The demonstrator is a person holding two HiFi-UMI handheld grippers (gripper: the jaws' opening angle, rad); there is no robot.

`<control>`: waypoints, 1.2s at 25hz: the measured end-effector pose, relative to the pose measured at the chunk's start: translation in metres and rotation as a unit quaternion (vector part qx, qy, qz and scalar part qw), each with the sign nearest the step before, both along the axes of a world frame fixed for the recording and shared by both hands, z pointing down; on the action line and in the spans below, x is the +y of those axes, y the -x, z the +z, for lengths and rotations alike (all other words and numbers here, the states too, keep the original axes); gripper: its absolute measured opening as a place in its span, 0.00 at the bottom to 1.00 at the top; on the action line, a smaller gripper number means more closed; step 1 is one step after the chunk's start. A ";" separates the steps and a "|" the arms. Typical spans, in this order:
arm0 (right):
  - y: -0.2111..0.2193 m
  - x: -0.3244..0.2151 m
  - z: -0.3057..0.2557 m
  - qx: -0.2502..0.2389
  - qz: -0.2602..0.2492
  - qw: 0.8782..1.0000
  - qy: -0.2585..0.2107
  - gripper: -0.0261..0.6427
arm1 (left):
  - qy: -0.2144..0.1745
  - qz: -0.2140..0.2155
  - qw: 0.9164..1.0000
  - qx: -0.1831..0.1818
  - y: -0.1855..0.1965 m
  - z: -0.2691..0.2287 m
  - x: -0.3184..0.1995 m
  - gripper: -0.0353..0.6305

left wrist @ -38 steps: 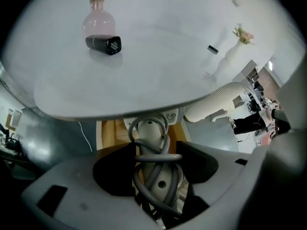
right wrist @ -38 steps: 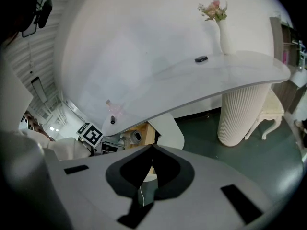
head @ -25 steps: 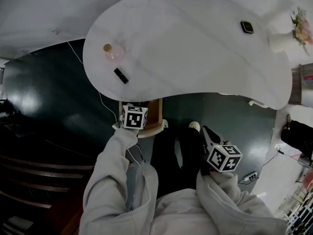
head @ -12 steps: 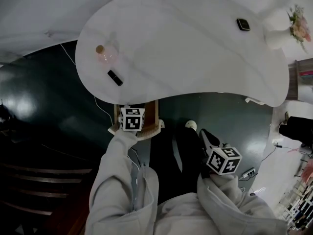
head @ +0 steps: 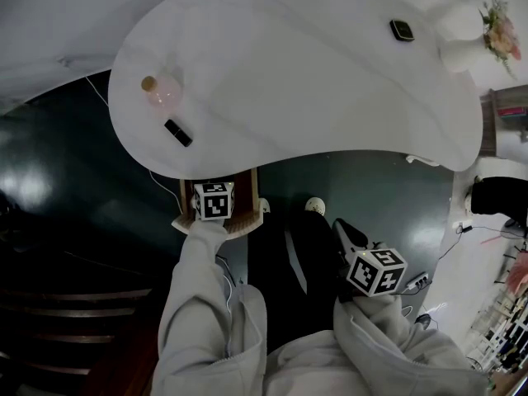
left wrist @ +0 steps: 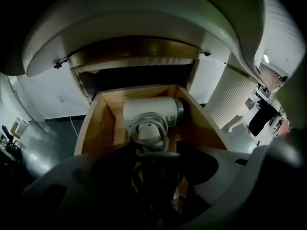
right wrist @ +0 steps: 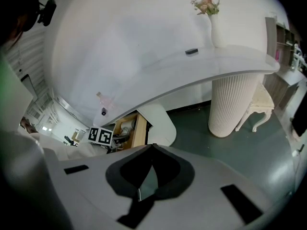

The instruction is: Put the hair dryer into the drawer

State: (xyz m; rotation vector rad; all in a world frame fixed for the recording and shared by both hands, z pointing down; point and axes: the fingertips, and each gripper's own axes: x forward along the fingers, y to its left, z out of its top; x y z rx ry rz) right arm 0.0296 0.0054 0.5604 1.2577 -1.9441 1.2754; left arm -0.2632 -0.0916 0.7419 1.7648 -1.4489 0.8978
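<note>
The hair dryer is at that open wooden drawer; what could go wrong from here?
1. The cord wound round the hair dryer lies right at the left tool; it might snag when the tool lets go.
2. The drawer sits under the table edge; lifting out, the tool could knock it.

There is one white table (head: 313, 81), and on it one pink bottle (head: 161, 96), one small black stick (head: 177, 133), one dark square gadget (head: 402, 30) and one vase of flowers (head: 460, 54). One wooden drawer (left wrist: 93, 128), one hair dryer (left wrist: 151, 110), one power strip (head: 415, 283). Two grippers: left gripper (left wrist: 154, 153), right gripper (right wrist: 152, 147).
</note>
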 end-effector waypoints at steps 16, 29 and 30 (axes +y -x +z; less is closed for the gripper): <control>-0.005 0.012 0.017 0.002 0.000 0.999 0.037 0.11 | 0.040 0.010 0.999 0.028 -0.013 0.051 0.009 0.46; 0.002 0.011 0.021 -0.007 -0.008 0.999 0.046 0.11 | 0.053 0.023 0.998 0.020 -0.017 0.052 0.010 0.47; 0.002 0.011 0.021 -0.007 -0.008 0.999 0.046 0.11 | 0.049 0.024 0.998 0.015 -0.017 0.050 0.010 0.49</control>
